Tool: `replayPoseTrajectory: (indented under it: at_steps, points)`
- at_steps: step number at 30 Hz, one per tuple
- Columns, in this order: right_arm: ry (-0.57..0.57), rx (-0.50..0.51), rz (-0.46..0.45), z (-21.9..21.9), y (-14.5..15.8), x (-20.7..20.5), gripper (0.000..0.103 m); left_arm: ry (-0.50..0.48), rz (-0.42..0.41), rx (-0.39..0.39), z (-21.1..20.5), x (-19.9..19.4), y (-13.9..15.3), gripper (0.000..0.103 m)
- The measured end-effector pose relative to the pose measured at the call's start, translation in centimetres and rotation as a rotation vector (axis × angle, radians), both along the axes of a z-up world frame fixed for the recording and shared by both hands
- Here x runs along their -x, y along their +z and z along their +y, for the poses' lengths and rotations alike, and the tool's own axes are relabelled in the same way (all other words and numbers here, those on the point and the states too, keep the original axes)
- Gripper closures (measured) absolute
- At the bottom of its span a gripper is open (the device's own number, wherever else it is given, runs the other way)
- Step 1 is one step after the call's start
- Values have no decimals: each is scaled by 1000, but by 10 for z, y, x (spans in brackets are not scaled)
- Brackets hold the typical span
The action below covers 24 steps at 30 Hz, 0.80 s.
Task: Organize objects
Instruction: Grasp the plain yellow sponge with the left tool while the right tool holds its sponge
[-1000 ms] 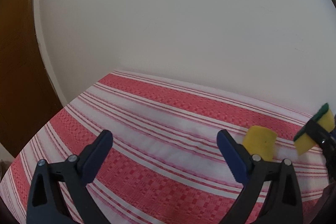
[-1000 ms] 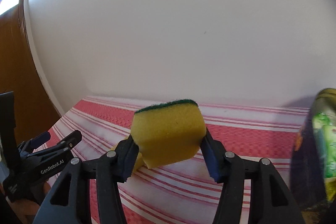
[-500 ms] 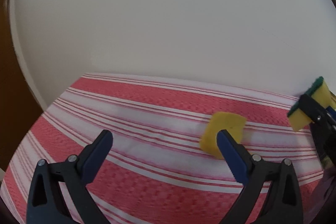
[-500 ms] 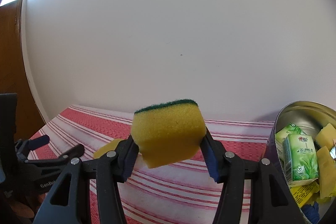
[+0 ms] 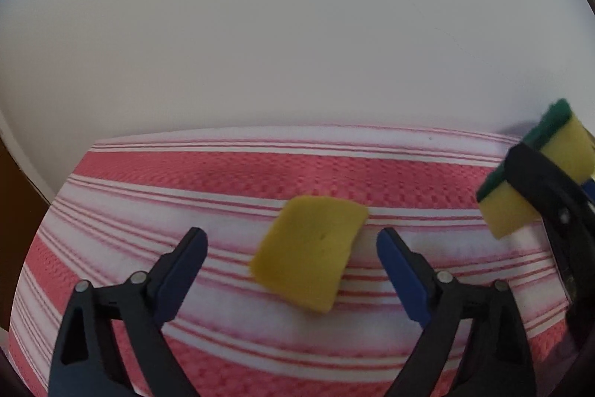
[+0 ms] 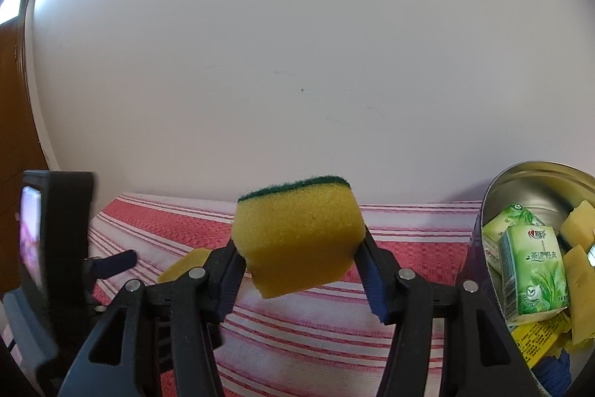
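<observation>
My right gripper [image 6: 301, 270] is shut on a yellow sponge with a green scouring top [image 6: 297, 233] and holds it above the cloth; it also shows at the right edge of the left wrist view [image 5: 535, 170]. A plain yellow sponge [image 5: 310, 266] lies flat on the red and white striped cloth [image 5: 186, 181], between and just beyond the fingers of my open, empty left gripper [image 5: 292, 270]. It peeks out behind the right gripper's left finger [image 6: 186, 266]. A round metal tin [image 6: 520, 181] at the right holds green tissue packs [image 6: 531, 281] and yellow pieces.
A white wall [image 6: 297, 62] stands right behind the table. A brown wooden door [image 6: 15, 136] is at the far left. The left gripper's body with its small screen [image 6: 44, 248] sits at the left of the right wrist view.
The left gripper has swung right and closer, bringing the plain yellow sponge between its open fingers. The right gripper has carried its sponge right, and the tin has come into fuller view.
</observation>
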State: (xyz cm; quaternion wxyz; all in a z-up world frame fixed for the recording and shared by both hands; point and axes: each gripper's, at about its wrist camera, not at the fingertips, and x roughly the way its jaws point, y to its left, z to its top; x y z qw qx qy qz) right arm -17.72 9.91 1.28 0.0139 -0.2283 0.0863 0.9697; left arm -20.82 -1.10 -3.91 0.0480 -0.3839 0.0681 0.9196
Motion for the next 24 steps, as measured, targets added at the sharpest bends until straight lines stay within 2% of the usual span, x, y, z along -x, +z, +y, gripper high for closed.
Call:
replayPoseTrajectory:
  at_steps: [1,4,10,18,19,21,24]
  points:
    - [1,2,-1,0,0,1,45,7,-15,-2,2,5,-2,16]
    - [4,6,-5,0,0,2,45,2,-84,-11,6,17,-10,35]
    - [12,17,-19,0,-1,7,45,0,-123,-83,-3,21,-13,37]
    - [14,0,-10,-5,1,8,45,1,-123,-79,-2,18,-10,37]
    - [15,-2,-10,-6,1,9,45,-4,-124,-82,-2,18,-10,38]
    - [14,-2,-7,-6,1,9,45,3,-117,-88,-2,18,-10,50]
    - [11,2,-1,-6,2,10,45,25,-115,-95,-3,18,-9,53]
